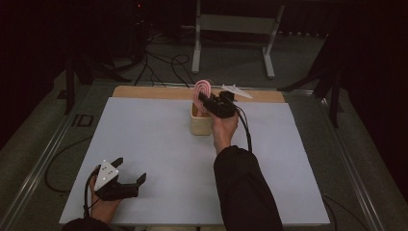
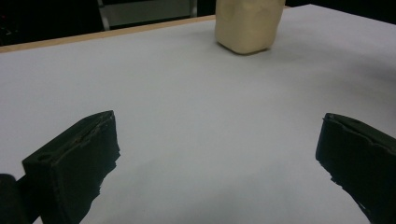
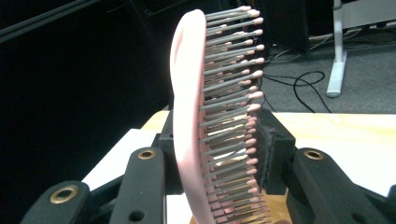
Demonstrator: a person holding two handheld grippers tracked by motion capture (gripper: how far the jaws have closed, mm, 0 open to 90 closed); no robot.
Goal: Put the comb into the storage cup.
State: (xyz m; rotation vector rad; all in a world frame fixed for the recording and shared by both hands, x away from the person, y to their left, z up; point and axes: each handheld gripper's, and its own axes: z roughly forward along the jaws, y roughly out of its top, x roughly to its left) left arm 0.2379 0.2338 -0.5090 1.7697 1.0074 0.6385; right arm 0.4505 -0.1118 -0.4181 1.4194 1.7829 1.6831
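The right tongs (image 1: 208, 102) pinch a pink hairbrush (image 3: 196, 116) over the cream holder (image 1: 199, 124) near the tabletop's far edge; lower it straight, upright. The left tongs (image 1: 126, 174) rest spread, near corner.

- Your left gripper (image 1: 126, 174) sits at the near left of the bench (image 1: 144, 144) with its jaws wide apart; bare white surface lies ahead of it all the way to the cream container (image 1: 200, 123).
- The cream container is the one thing standing on the bench, near the far edge, at the middle.
- Your right gripper (image 1: 204, 101) is clamped on the pink hairbrush (image 1: 202, 89) right above the container's mouth, so that opening is blocked.
- Your right forearm (image 1: 243, 183) crosses the near right of the bench.
- To either side of the container, the bench is open.
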